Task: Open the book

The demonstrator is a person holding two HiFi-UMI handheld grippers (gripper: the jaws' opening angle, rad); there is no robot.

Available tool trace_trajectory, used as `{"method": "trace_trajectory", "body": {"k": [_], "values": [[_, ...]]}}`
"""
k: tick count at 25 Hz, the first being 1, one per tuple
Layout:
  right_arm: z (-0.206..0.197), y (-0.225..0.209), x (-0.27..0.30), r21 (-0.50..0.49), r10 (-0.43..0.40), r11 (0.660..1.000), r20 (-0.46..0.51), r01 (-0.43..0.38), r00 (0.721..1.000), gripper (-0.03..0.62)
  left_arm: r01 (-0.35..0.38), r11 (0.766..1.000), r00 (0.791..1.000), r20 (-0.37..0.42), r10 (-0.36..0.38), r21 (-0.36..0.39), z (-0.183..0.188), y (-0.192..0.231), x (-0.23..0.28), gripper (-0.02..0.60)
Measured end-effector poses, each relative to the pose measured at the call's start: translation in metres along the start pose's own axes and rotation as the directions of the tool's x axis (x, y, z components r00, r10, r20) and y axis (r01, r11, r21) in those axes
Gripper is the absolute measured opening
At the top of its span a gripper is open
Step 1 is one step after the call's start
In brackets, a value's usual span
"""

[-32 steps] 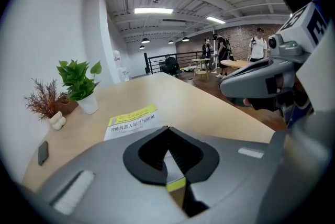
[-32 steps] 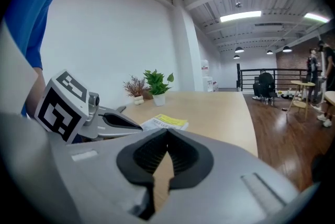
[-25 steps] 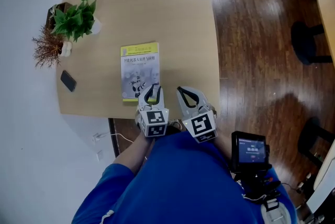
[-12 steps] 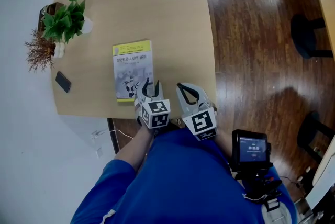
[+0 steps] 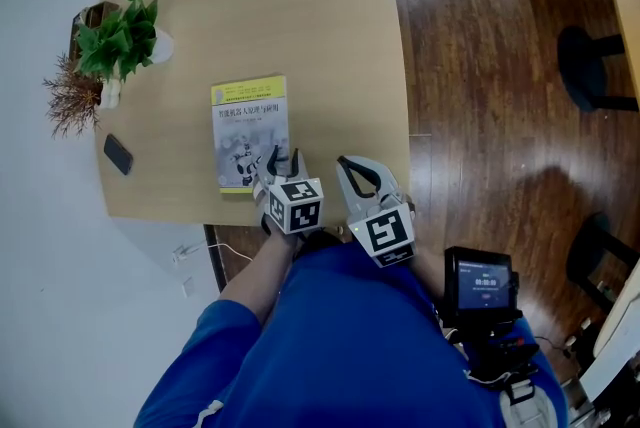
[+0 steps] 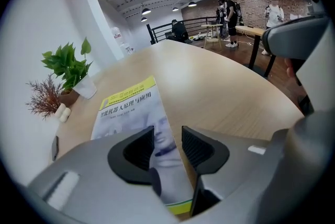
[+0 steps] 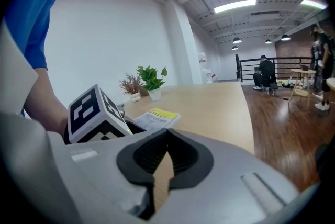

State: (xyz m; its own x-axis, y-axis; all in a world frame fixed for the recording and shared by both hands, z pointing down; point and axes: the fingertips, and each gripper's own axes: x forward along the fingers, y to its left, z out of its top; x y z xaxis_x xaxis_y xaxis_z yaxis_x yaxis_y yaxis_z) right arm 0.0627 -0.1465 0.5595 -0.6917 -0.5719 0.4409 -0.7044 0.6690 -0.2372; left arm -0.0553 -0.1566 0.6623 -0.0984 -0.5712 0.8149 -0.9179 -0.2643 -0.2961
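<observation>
A closed paperback book (image 5: 252,131) lies flat on a rounded table (image 5: 300,6) of pale wood grain, left of centre in the head view and close to the table's lower edge; its glossy cover has yellow bands at top and bottom and a grey-blue picture between them; the left gripper (image 5: 280,162), smooth grey plastic with ribbed black pads, hangs over the book's lower right corner; its jaws have just been opening and stand apart with nothing pinched, the cover's right edge showing through the gap; the right gripper (image 5: 352,168) sits just right of it over the table's lower edge, pad tips together and empty; each carries a cube of black-and-white square markers; at upper left stand a leafy green plant (image 5: 118,28) in a white pot and a dry, reddish-brown sprig (image 5: 68,101), with a flat dark phone (image 5: 117,154) below them; dark, glossy floor planks (image 5: 480,66) fill the right side; a blue sleeve (image 5: 330,356) and a black device (image 5: 480,284) with a lit screen occupy the bottom; the gripper views show white walls, exposed ceiling beams with strip lights, a brick wall and distant people.
</observation>
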Motion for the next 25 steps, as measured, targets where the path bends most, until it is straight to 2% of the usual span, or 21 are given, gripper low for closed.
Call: {"method": "trace_trajectory", "body": {"k": [11, 17, 25], "values": [[-0.004, -0.003, 0.0, -0.018, -0.01, 1.0, -0.003, 0.01, 1.0, 0.002, -0.02, 1.0, 1.0, -0.012, 0.02, 0.0, -0.002, 0.005, -0.001, 0.15], [0.004, 0.0, 0.002, -0.016, 0.011, 1.0, -0.007, -0.011, 1.0, 0.002, -0.008, 1.0, 1.0, 0.005, 0.008, -0.013, 0.002, 0.006, -0.007, 0.135], [0.004, 0.001, 0.004, -0.035, 0.003, 0.999, 0.005, -0.003, 1.0, 0.002, 0.021, 0.998, 1.0, 0.02, -0.02, -0.057, 0.005, 0.008, -0.012, 0.084]]}}
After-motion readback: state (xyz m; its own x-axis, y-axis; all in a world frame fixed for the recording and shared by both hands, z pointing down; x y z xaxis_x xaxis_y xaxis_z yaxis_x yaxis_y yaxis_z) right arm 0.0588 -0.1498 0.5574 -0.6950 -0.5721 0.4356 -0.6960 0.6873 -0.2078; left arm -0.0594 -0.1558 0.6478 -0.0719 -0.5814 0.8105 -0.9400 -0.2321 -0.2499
